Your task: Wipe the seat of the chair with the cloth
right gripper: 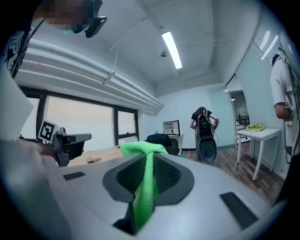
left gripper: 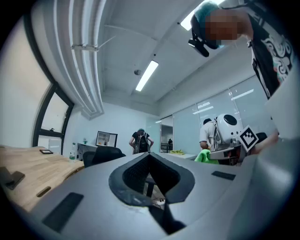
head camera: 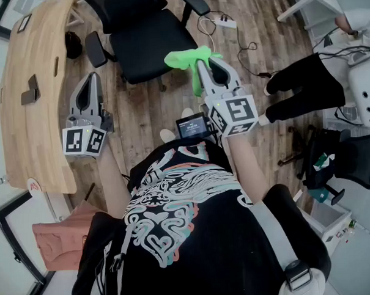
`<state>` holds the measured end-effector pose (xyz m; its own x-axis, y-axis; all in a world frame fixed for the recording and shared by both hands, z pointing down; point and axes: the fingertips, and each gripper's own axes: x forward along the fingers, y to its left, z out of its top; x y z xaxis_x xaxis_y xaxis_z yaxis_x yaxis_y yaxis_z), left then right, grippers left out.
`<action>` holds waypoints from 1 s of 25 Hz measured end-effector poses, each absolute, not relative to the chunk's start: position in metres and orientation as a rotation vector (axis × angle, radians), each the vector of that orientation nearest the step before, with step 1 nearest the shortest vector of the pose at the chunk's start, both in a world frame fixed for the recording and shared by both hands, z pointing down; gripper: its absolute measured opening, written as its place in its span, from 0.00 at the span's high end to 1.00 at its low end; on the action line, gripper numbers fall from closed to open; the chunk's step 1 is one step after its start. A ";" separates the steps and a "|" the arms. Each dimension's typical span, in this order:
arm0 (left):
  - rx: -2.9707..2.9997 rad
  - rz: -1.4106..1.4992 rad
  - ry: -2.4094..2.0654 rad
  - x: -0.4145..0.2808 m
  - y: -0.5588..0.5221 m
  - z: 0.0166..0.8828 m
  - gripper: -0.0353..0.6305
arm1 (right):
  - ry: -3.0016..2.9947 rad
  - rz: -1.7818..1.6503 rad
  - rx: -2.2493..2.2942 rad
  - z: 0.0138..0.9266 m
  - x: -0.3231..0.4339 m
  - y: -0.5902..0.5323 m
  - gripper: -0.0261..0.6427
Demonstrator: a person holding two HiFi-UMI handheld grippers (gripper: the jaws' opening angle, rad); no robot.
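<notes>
1. While my right gripper (head camera: 201,62) is clamped tight on the green cloth (head camera: 187,57), I hold it up in front of me and nearly level. One fold is pinched between the jaws and the rest bunches out past the tips.
2. From the right gripper view, the cloth (right gripper: 140,149) runs straight down the middle between the pads. The grip looks firm and the pick-up part of the job seems done.
3. My left gripper (head camera: 91,80) is off to the left, near the edge of the wooden tabletop (head camera: 29,89). Its jaws are closed together with nothing between them, and it plays no part for now.
4. The black chair (head camera: 147,51) stands on the wooden floor (head camera: 147,115) just ahead of me, with its seat bare and facing up.
5. From above, the cloth overlaps the front right corner of the seat. The right gripper view shows the chair some way beyond the cloth, so I judge the cloth is in the air and not touching.
6. I see no sign that any of the seat has been wiped, so the whole wipe is left.
7. My next move, as I read it, is to tip the right gripper down, lay the cloth on the seat and sweep across it.
</notes>
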<state>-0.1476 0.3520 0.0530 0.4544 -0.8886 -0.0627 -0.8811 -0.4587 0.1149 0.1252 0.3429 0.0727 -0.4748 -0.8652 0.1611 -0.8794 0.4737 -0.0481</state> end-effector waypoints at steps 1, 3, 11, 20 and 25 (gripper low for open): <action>2.621 -0.175 -1.585 -0.145 0.351 0.056 0.94 | -2.617 0.196 1.527 0.071 0.124 0.343 0.89; 2.610 -0.191 -1.558 -0.142 0.349 0.060 0.94 | -2.654 0.213 1.500 0.068 0.122 0.343 0.89; 2.607 -0.183 -1.523 -0.144 0.344 0.071 0.94 | -2.655 0.232 1.482 0.075 0.115 0.343 0.89; 2.677 -0.008 -1.545 -0.136 0.342 0.080 0.94 | -2.895 0.322 1.463 0.053 0.107 0.354 0.89; 2.672 0.016 -1.546 -0.140 0.338 0.085 0.94 | -2.793 0.185 1.462 0.061 0.096 0.349 0.89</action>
